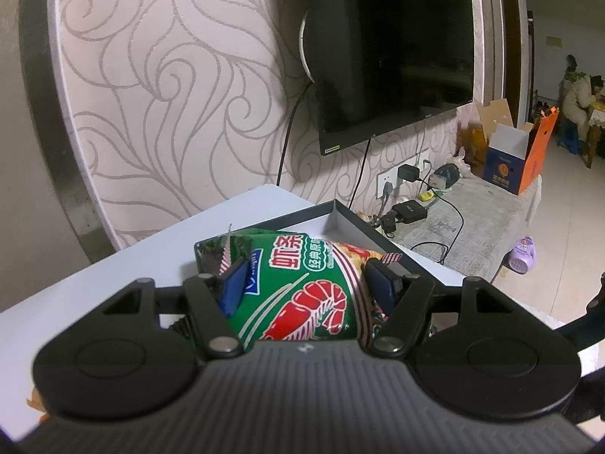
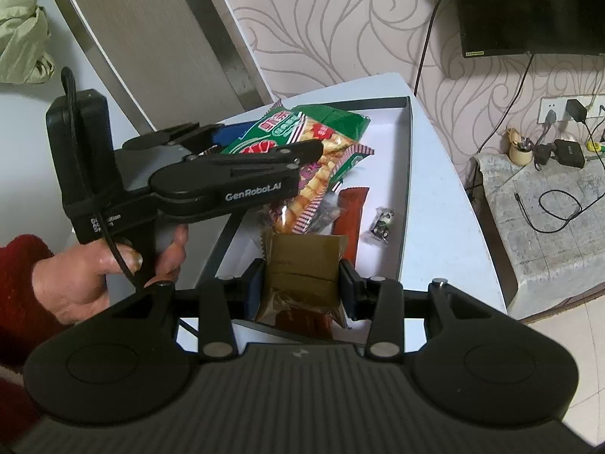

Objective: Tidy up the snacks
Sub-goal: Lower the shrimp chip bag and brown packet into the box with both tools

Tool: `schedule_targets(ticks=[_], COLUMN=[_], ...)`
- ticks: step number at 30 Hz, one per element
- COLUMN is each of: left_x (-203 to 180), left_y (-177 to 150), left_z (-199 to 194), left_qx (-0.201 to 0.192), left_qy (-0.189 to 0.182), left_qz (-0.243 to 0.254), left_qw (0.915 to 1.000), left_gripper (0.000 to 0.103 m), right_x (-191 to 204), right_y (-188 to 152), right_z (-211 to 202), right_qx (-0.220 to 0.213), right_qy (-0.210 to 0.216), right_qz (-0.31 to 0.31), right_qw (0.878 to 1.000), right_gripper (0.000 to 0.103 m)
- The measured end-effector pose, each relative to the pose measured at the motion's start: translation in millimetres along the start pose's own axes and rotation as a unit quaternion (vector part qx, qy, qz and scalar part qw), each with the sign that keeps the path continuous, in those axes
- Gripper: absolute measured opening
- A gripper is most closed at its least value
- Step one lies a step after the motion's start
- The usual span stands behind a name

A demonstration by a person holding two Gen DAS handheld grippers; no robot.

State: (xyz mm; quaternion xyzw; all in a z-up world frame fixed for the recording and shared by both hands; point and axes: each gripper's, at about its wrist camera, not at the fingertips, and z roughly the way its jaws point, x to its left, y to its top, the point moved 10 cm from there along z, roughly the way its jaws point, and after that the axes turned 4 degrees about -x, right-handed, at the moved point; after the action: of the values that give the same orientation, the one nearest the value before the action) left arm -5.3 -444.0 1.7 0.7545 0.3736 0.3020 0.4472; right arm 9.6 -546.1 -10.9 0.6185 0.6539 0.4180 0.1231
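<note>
Right now my left tongs point(image 1: 302, 283) are pinching a green bag of shrimp chips point(image 1: 302, 295). It fills the lower middle of the left camera's picture, with a blue pad point(image 1: 234, 287) pressed on each side of it. From the right camera, I see the same bag point(image 2: 302, 136) in the upper middle of the picture, held over the far end of the box. My hand point(image 2: 94, 272) in a red sleeve point(image 2: 19, 265) holds the handle of those tongs at the left edge.

My right tongs point(image 2: 302, 283) are pinching a brown packet point(image 2: 302, 268). It sits low in the middle of the right camera's picture, squeezed between the two pads, over the near end of the box.

A flat box point(image 2: 404, 174) with dark walls and a white floor lies on the white table point(image 2: 446, 227). Inside it, near the middle of the picture, there is a red-brown snack bar point(image 2: 351, 212). Just to the right of the bar lies a small candy with a panda on it point(image 2: 382, 223). More packets are tucked under the green bag, but I cannot tell what they are.

A black TV point(image 1: 393, 49) hangs on the swirly wall point(image 1: 170, 75) in the upper right of the left camera's picture.
</note>
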Motion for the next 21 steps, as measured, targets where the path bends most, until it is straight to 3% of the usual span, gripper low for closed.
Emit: schedule_targets(ticks=[9,14,21], left_x=[-6,-10,-11], left_y=[2,2,1], left_z=[8,4,1], left_qx=[-0.002,0.004,0.006], left_qy=[0.000,-0.020,-0.018], left_qz=[0.015,-0.001,-0.005], left_qw=[0.9999,0.9998,0.9998], left_gripper=[0.070,0.070,0.070], right_x=[3,8,8], right_y=[-3,-7,-7], right_z=[8,16,28], right_qx=[0.011,0.021,0.034], right_qy=[-0.005,-0.010,-0.020], right_qz=[-0.014,-0.035,-0.067], right_qw=[1.000,0.999,0.997], right_gripper=[0.047,0.047,0.047])
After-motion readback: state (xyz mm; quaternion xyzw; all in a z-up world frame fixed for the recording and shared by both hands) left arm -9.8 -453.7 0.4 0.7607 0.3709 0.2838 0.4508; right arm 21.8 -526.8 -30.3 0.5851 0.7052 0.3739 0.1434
